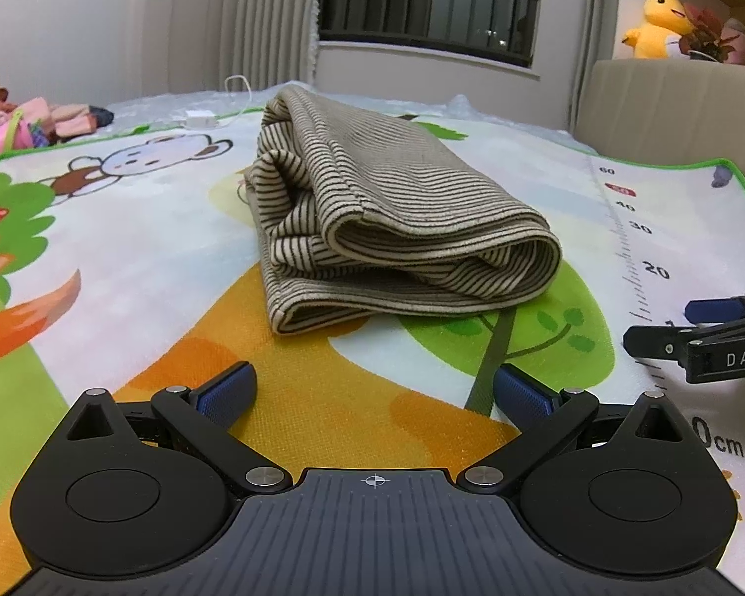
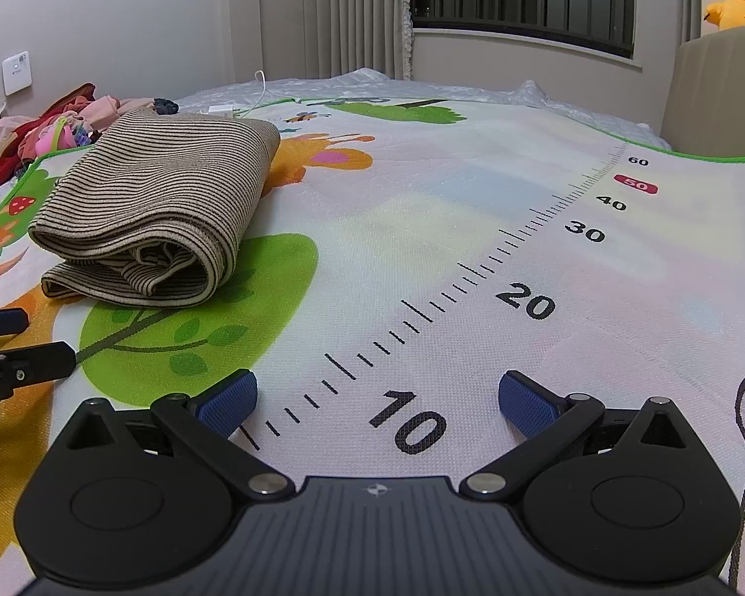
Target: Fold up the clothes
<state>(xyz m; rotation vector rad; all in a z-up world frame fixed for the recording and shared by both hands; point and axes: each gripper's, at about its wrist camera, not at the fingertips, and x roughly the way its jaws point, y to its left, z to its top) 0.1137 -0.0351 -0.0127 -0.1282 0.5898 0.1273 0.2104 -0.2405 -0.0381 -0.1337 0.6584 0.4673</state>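
Note:
A beige garment with thin dark stripes [image 1: 397, 218] lies folded into a thick bundle on the cartoon play mat [image 1: 124, 258]. It also shows in the right wrist view [image 2: 159, 208], at the left. My left gripper [image 1: 375, 395] is open and empty, low over the mat just in front of the garment. My right gripper [image 2: 377, 400] is open and empty over the printed ruler scale [image 2: 472, 273], to the right of the garment. The right gripper's fingers [image 1: 710, 313] show at the right edge of the left wrist view.
A heap of pink and red clothes [image 2: 39, 134] lies at the mat's far left. A white charger and cable [image 1: 203, 119] lie behind the garment. A beige headboard [image 1: 670, 104] with a yellow plush toy [image 1: 658, 25] stands at the right.

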